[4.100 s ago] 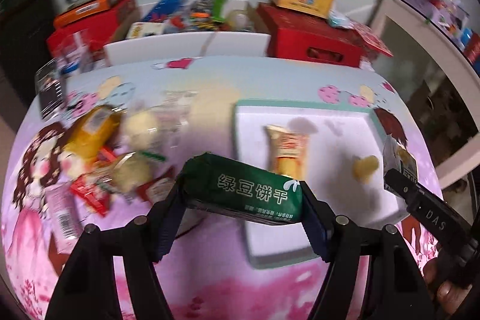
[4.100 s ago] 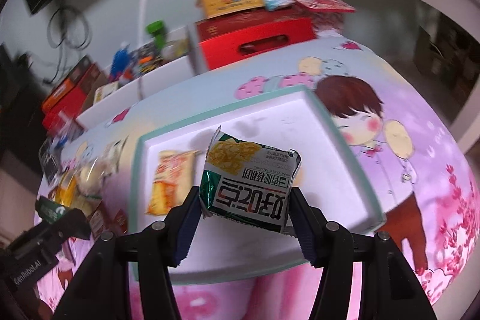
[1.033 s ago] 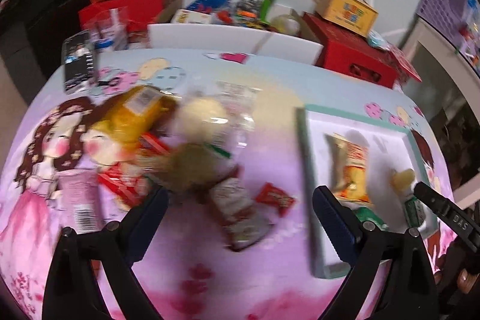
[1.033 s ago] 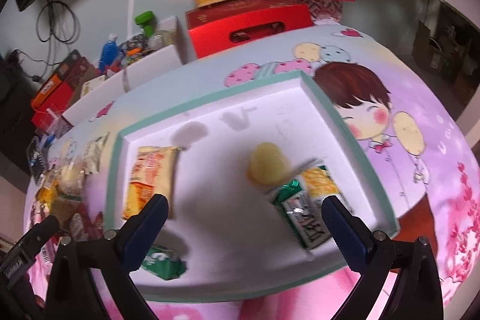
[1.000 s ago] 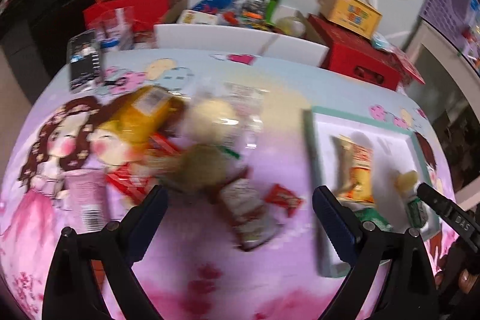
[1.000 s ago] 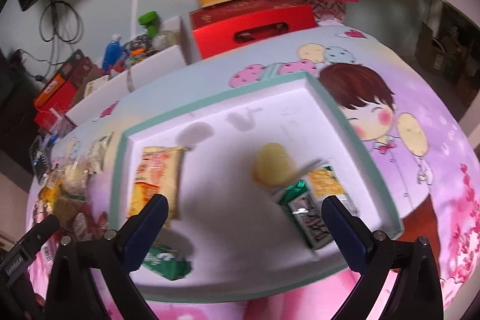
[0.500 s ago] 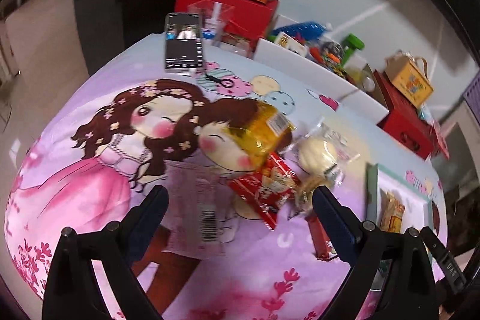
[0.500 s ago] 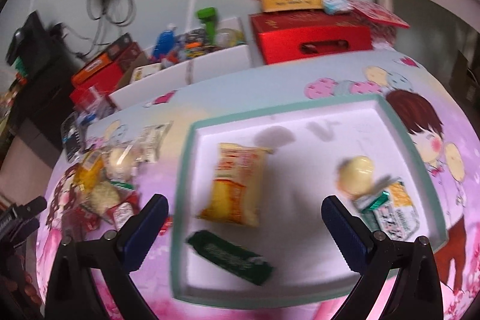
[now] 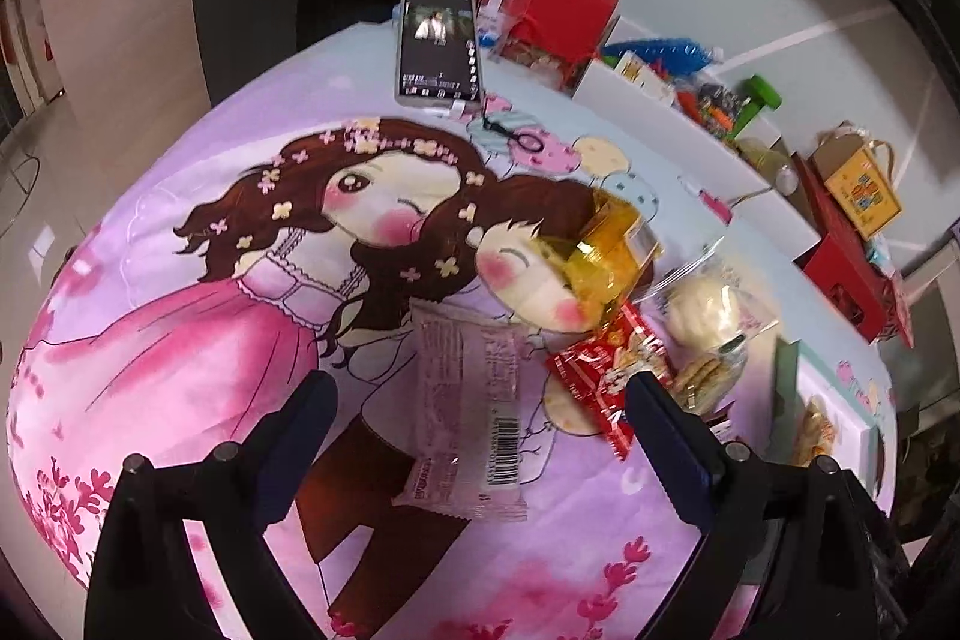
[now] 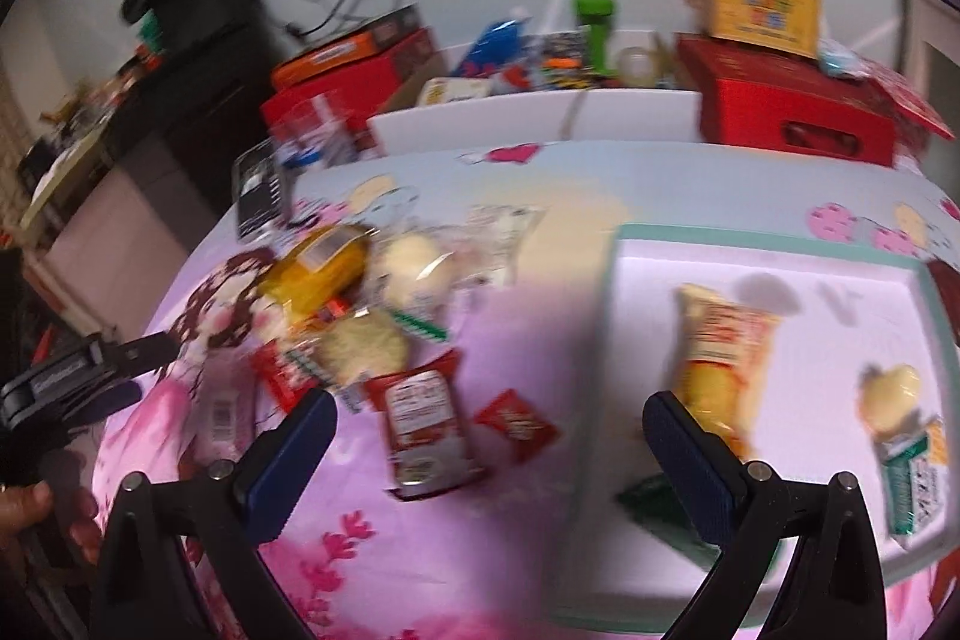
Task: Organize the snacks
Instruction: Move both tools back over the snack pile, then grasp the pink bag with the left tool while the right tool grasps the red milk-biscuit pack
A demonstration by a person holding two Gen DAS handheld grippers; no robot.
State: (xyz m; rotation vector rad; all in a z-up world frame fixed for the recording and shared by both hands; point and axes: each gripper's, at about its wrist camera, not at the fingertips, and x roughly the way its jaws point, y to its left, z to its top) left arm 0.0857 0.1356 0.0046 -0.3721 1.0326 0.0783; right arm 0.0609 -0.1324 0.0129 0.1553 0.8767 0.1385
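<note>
The left gripper [image 9: 477,412] hangs wide open above a pale pink packet [image 9: 465,415]. The right gripper [image 10: 489,427] is also open and empty, over a red packet [image 10: 423,430] beside the white tray [image 10: 840,256].

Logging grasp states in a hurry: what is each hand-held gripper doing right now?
Left hand-held gripper: open, holding nothing, above the pink packet.
Right hand-held gripper: open, holding nothing.

green pkt [image 10: 654,499] partly hidden, pouch [image 10: 423,424] prob. blurred
</note>
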